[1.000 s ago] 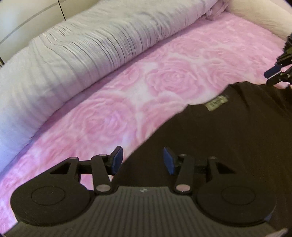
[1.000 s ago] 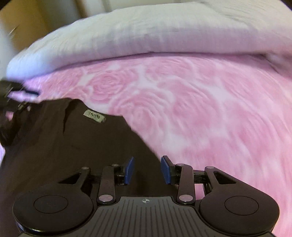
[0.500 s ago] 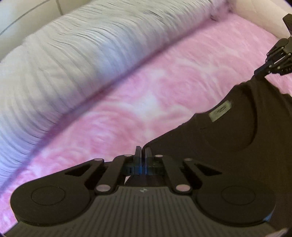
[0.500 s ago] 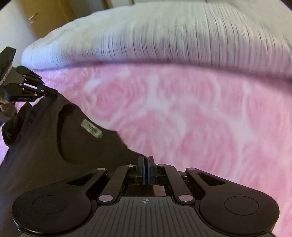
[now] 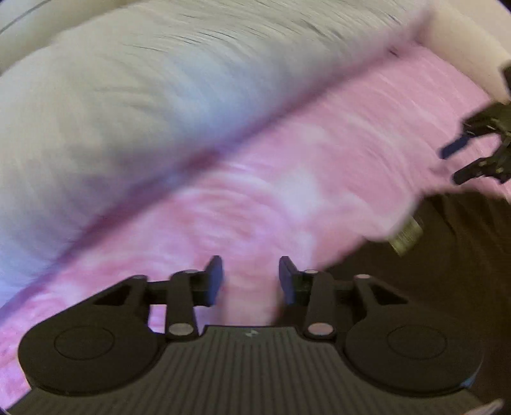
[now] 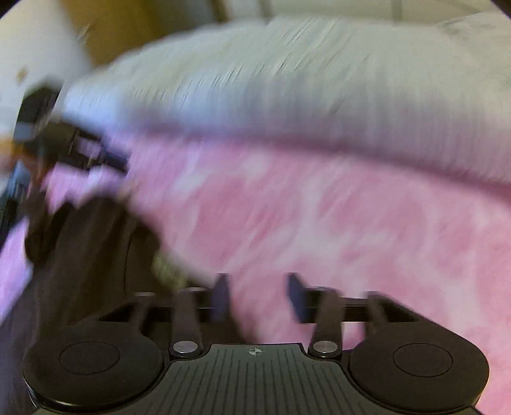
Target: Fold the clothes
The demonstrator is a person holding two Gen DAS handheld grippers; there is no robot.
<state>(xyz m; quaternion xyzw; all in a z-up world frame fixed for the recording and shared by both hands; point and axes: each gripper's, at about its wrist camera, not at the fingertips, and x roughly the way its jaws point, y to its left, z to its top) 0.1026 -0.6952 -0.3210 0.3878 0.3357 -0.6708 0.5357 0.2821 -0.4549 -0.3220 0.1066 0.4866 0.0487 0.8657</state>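
A black T-shirt (image 5: pixel 447 271) lies on the pink rose-patterned bedsheet (image 5: pixel 255 198), its neck label (image 5: pixel 405 237) facing up. In the left wrist view my left gripper (image 5: pixel 250 281) is open over bare sheet, just left of the shirt's edge. My right gripper (image 5: pixel 460 159) shows at the far right of that view, open above the shirt's far shoulder. In the right wrist view my right gripper (image 6: pixel 258 297) is open over the sheet, with the shirt (image 6: pixel 89 249) at lower left. Beyond it the left gripper (image 6: pixel 95 153) is blurred. Both views are motion-blurred.
A bunched white duvet (image 5: pixel 127 111) runs along the far side of the bed, also seen as the duvet (image 6: pixel 287 95) in the right wrist view. Pale cupboard fronts (image 6: pixel 319 8) and a brown wooden panel (image 6: pixel 134 28) stand behind it.
Both grippers, shut on the shirt's shoulders half a second ago, have opened and let go. Both have drawn away from the shirt, which now lies lower in both views.
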